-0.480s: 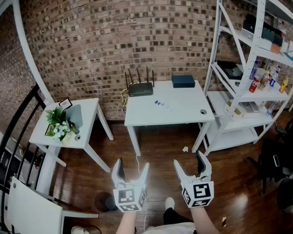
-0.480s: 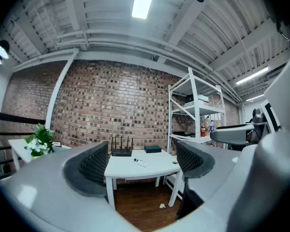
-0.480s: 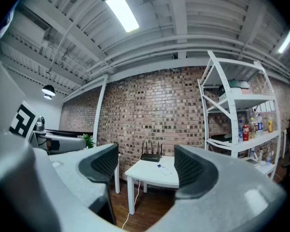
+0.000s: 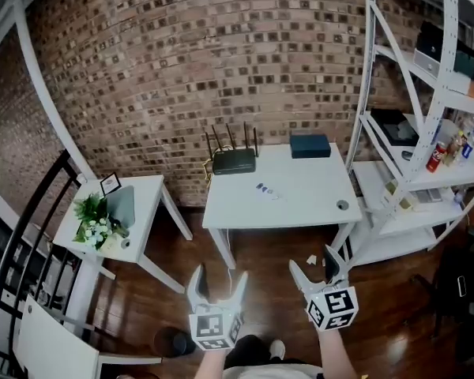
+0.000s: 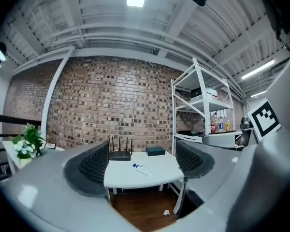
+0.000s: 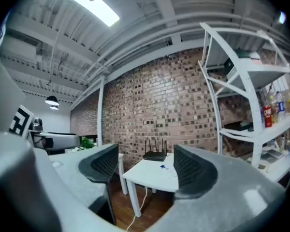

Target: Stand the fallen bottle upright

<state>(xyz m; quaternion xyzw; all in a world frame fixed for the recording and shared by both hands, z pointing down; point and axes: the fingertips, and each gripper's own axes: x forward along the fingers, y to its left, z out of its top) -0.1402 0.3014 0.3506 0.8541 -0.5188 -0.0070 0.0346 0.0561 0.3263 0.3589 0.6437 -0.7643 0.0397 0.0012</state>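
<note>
Dark, ribbed fingers of the left gripper stand wide apart with nothing between them. The right gripper beside it holds its own fingers equally wide and empty. Both are held level over the wooden floor, in front of the white table and well apart from it. The only print close by is the square black-and-white code on each gripper's cube, which carries no words. A scrap of paper lies on the floor near the table's right front leg. On the table are a small blue-and-white item near the middle and a small round thing at the right front corner. A black router with four aerials and a dark blue box sit at the back edge, against the brick wall. Left of the table, a smaller side table bears flowers and a little frame. Right of the table stands a white shelf rack with a cluster of bottles, one red-labelled, its lettering too small to read. No bottle plainly on its side can be picked out. The fallen one is probably on that rack, but at this range that is a guess. The step in hand looks like the approach. It would go best by closing on the rack and finding the bottle before reaching, with the fingers kept wide. The bottle should then be gripped round its body, pivoted onto its base and released only once it stands without leaning.
</note>
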